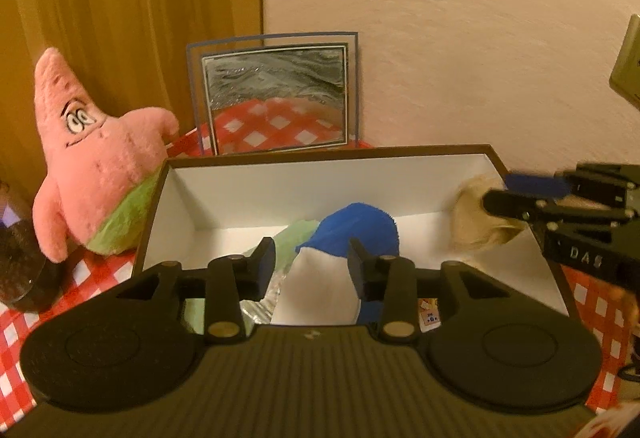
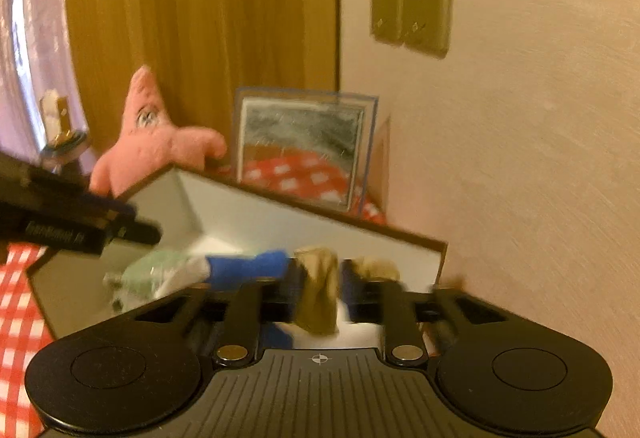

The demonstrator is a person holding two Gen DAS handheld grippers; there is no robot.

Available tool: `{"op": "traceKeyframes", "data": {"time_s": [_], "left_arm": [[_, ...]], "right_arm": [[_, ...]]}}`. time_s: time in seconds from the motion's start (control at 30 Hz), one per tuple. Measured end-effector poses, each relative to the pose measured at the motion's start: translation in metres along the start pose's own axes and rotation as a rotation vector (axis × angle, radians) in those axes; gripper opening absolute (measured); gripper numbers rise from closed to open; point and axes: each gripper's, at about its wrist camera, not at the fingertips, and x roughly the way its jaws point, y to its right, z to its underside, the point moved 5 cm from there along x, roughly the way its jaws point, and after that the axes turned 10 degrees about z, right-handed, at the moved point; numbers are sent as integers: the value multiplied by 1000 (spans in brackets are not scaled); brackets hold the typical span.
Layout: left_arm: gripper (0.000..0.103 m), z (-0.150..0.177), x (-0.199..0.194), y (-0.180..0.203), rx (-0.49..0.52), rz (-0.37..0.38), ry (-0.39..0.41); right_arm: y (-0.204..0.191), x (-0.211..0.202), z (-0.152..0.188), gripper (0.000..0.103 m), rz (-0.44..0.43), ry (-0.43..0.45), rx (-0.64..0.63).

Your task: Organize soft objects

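While left gripper [image 1: 312,266] parted around blue-white plush [image 1: 340,258], right gripper [image 2: 320,290] parted around beige plush [image 2: 320,290] over box [image 1: 320,154]: snagging on pads risked.

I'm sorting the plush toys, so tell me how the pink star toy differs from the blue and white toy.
The pink star toy stands upright outside the box, beside its left wall; the blue and white toy lies inside the box. The pink star toy has a face and green shorts; the blue and white toy shows no face here. The pink star toy looks bigger. Both are soft plush.
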Motion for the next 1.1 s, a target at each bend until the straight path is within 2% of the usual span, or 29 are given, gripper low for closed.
{"op": "traceKeyframes", "data": {"time_s": [0.03,0.13,0.37,0.47,0.83,0.97,1.1], "left_arm": [[39,1,-2,0,-4,1,0],[42,6,-9,0,-5,2,-1],[51,18,-31,2,-34,-9,8],[58,25,-45,4,-44,-33,16],[68,50,-107,29,-38,-115,71],[79,63,-141,42,-48,-145,118],[82,78,-170,56,-56,-171,150]], "right_arm": [[1,-2,-2,46,0,14,15],[5,-6,-4,47,-18,7,42],[9,-26,17,52,-48,-77,71],[13,-40,26,55,-56,-91,108],[27,-103,39,60,-77,-76,225],[27,-128,41,61,-94,-60,261],[27,-156,44,62,-98,-39,289]]}}
